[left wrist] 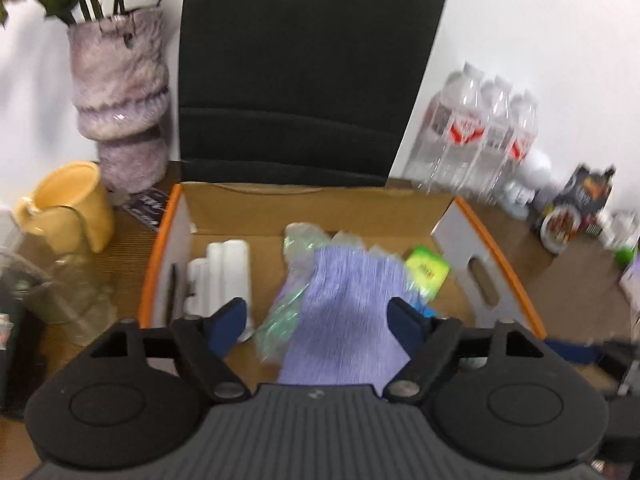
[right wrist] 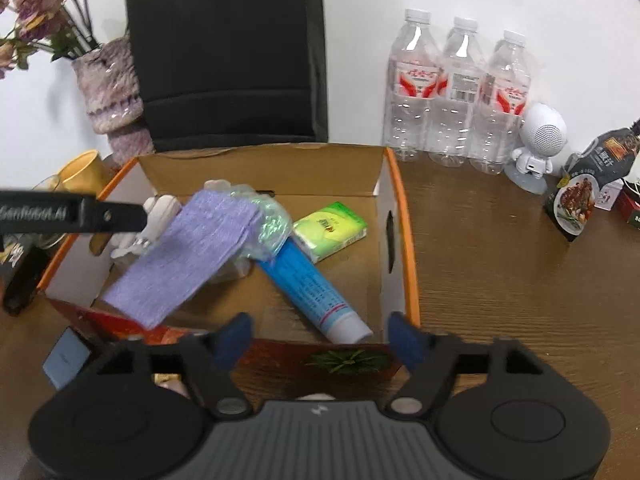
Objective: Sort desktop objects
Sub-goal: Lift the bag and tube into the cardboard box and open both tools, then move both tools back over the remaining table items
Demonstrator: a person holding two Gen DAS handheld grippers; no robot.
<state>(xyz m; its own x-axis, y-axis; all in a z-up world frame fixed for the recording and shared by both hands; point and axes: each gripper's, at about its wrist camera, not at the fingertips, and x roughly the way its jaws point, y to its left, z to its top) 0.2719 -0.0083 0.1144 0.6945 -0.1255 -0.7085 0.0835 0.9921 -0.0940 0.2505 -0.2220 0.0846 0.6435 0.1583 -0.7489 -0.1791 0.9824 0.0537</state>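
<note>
A ribbed lilac cloth (right wrist: 188, 252) lies slanted across crinkly plastic wrap (right wrist: 269, 227) in the open cardboard box (right wrist: 394, 240), beside a smooth blue tube (right wrist: 310, 280), while the left gripper (left wrist: 316, 320) and right gripper (right wrist: 320, 336) hang with jaws spread, holding nothing.

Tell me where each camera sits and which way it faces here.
Left wrist: on the left gripper, looking into the cardboard box at the purple cloth; its open fingers show.
Right wrist: on the right gripper, at the box's near side, facing the blue tube; its open fingers and the left gripper's dark body show.
Shared: box, cloth, water bottles, vase.
</note>
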